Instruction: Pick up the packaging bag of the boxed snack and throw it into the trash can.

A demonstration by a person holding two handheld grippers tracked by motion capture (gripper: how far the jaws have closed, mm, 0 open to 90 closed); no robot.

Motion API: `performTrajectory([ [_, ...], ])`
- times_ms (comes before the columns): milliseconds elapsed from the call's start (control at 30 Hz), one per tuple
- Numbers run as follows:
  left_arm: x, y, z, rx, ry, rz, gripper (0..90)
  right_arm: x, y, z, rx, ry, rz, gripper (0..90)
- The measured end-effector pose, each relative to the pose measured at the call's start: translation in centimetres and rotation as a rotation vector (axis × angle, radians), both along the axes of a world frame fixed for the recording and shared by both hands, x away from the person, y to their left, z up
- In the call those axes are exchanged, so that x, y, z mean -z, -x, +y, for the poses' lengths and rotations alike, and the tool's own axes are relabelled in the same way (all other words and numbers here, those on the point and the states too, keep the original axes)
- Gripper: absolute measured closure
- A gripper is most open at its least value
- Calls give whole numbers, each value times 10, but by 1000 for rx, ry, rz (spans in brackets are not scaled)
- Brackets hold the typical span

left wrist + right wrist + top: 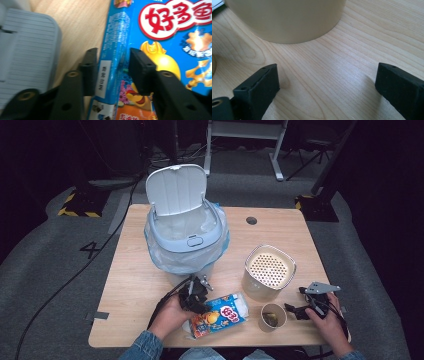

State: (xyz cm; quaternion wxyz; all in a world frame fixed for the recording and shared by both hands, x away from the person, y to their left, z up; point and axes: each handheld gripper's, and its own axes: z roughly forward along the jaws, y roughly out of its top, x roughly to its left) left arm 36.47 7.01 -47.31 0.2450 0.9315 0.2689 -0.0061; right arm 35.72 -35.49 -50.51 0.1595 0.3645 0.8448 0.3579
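a dark room with grey carpet surrounds a light wooden table (140, 285) that takes up the middle of the high view. in the upper centre of that view a pale blue-grey bin (187, 240) stands on the table, lined with a clear plastic bag, its white lid (175, 189) tipped up and back. to the right of centre stands a cream cylindrical container (267, 272) with a perforated top, and just below it, near the lower edge of the table, a small paper cup (273, 316) with something dark inside. a blue snack box (220, 315) with red characters and orange fish pictures lies flat at lower centre, just left of the cup. the left gripper (194, 292) sits at the box's upper left end, held by a hand coming from the bottom of the frame; in the left gripper view its two black jaws straddle the box's (160, 50) narrow side, one touching the side panel and one over the printed face, so the claw is narrowed onto the box, which still lies on the table, with the ridged grey side of the bin at the left edge. the right gripper (300, 310) rests at the lower right of the high view, just right of the cup; in the right gripper view (327, 82) its jaws stand wide apart over bare wood, holding nothing, with the cream container's (287, 20) base across the top of the frame.
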Motion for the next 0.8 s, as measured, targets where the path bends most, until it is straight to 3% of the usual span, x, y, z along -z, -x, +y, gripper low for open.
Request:
performTrajectory([
  [200,-1,-2,1,6,-13,-7,738,0,0,0,0,0,0,54],
  [300,-8,-1,2,21,-13,-24,852,0,0,0,0,0,0,54],
  [600,-41,9,29,18,239,-91,867,0,0,0,0,0,0,54],
  [800,-57,17,49,14,364,-132,867,0,0,0,0,0,0,54],
])
